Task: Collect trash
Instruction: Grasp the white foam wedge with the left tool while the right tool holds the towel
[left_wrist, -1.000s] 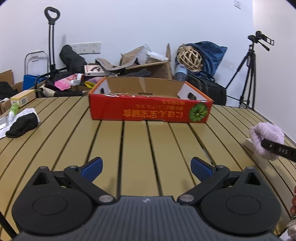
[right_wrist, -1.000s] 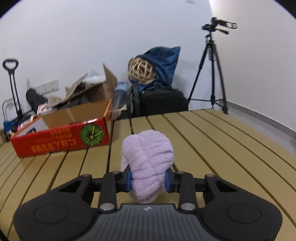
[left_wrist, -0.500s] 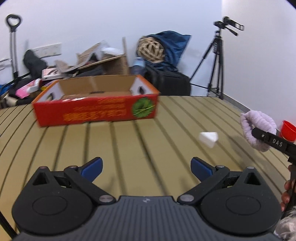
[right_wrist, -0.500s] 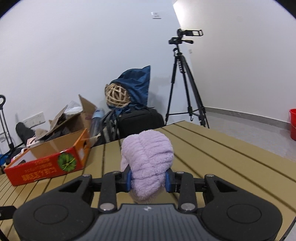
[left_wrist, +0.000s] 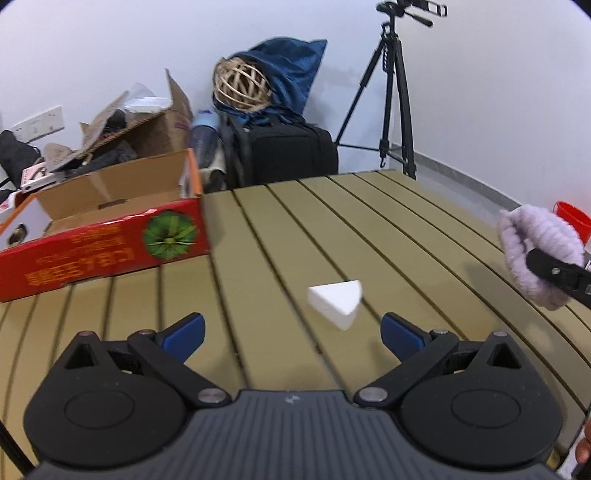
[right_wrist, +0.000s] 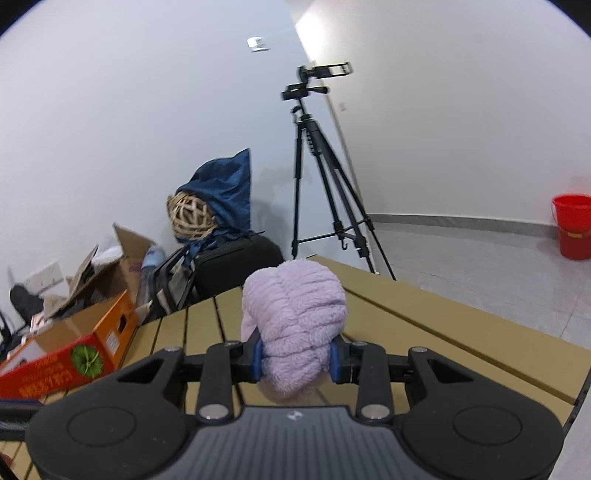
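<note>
My right gripper (right_wrist: 295, 360) is shut on a fluffy lilac cloth bundle (right_wrist: 295, 314), held above the slatted table; the same bundle (left_wrist: 535, 254) shows at the right edge of the left wrist view. My left gripper (left_wrist: 291, 332) is open, nothing between its blue pads. A white wedge-shaped piece (left_wrist: 336, 301) lies on the table (left_wrist: 406, 240) just ahead of it, slightly right of centre. A red cardboard box (left_wrist: 110, 236) with an open top stands at the table's far left.
Behind the table stand a black bag (left_wrist: 280, 151), a woven ball under blue cloth (left_wrist: 240, 85), an open brown carton (left_wrist: 147, 122) and a tripod with camera (right_wrist: 317, 166). A red bucket (right_wrist: 572, 225) sits on the floor to the right.
Both views have swung to the right: the red box slid to the left, the tripod came nearer centre. The white wedge came into sight and closer to my left gripper. The right grip is unchanged.
</note>
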